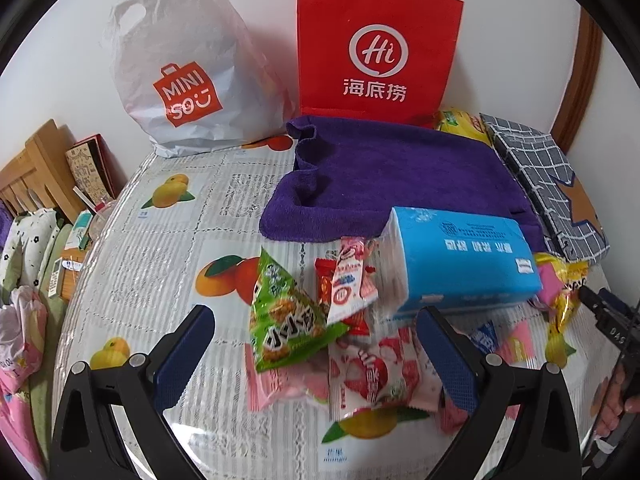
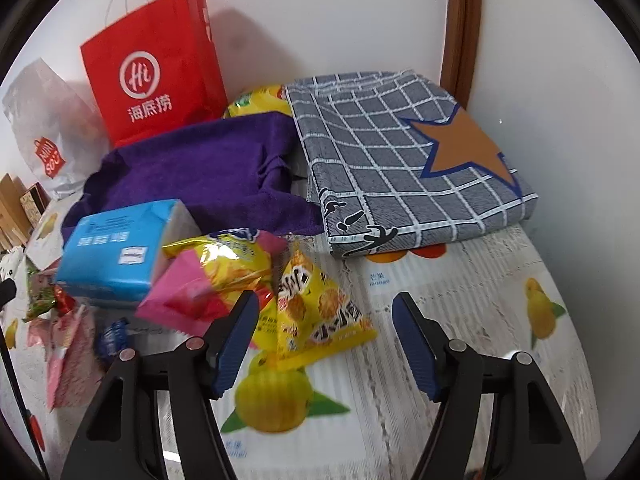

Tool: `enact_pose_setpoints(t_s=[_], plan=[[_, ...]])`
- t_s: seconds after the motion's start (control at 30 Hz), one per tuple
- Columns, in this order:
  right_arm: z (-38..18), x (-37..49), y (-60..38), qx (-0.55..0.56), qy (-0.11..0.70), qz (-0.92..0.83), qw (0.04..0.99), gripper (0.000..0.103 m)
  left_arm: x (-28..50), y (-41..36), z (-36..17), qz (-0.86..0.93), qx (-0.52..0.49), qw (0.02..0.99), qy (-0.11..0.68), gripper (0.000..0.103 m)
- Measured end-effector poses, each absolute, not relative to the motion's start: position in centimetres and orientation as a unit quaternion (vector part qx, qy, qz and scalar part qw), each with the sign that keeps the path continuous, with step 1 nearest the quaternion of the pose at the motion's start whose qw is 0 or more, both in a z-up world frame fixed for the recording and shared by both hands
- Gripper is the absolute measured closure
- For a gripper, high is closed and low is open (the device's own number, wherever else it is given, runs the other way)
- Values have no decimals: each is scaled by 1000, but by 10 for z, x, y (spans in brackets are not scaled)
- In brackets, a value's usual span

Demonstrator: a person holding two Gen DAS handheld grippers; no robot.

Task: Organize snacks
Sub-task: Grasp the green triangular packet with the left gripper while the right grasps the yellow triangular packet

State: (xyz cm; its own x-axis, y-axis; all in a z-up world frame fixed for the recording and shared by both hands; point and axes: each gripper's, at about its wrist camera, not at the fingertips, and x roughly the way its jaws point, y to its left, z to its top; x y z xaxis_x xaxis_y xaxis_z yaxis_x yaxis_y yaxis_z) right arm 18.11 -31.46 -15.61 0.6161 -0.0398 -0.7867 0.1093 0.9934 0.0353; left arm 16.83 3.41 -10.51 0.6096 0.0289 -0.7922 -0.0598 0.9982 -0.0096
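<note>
A heap of snack packs lies on the fruit-print tablecloth [image 1: 160, 264]. In the left wrist view a green triangular pack [image 1: 284, 320] leans on pink lychee-print packs [image 1: 376, 372] and small red-and-white packs [image 1: 348, 280]. My left gripper [image 1: 315, 309] stands open, its blue pads either side of this heap without touching it. In the right wrist view a yellow triangular pack [image 2: 320, 308] lies between the fingers of my right gripper [image 2: 326, 296], which is open; the pads do not press it. A pink pack [image 2: 188, 300] and a yellow bag [image 2: 224, 260] lie just left of it.
A blue tissue pack [image 1: 464, 256] sits beside the snacks on a purple towel [image 1: 392, 172]. A folded grey checked cloth [image 2: 392, 152] lies at the right. A red paper bag [image 1: 376, 48] and a white plastic bag [image 1: 184, 68] stand against the wall. Left of the table, bedding [image 1: 28, 256].
</note>
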Motion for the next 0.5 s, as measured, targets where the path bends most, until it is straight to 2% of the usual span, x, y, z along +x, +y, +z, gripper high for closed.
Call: enact_pose_setpoints(t_s=[0.1, 0.43, 0.5], plan=[[-168, 193, -314, 40, 447, -35, 893, 41, 176, 37, -109, 28, -21, 894, 447, 2], [-194, 207, -317, 38, 468, -31, 883, 41, 187, 56, -119, 33, -48, 889, 455, 2], [-196, 206, -318, 35, 470, -33, 881, 44, 188, 55, -121, 28, -49, 889, 455, 2]])
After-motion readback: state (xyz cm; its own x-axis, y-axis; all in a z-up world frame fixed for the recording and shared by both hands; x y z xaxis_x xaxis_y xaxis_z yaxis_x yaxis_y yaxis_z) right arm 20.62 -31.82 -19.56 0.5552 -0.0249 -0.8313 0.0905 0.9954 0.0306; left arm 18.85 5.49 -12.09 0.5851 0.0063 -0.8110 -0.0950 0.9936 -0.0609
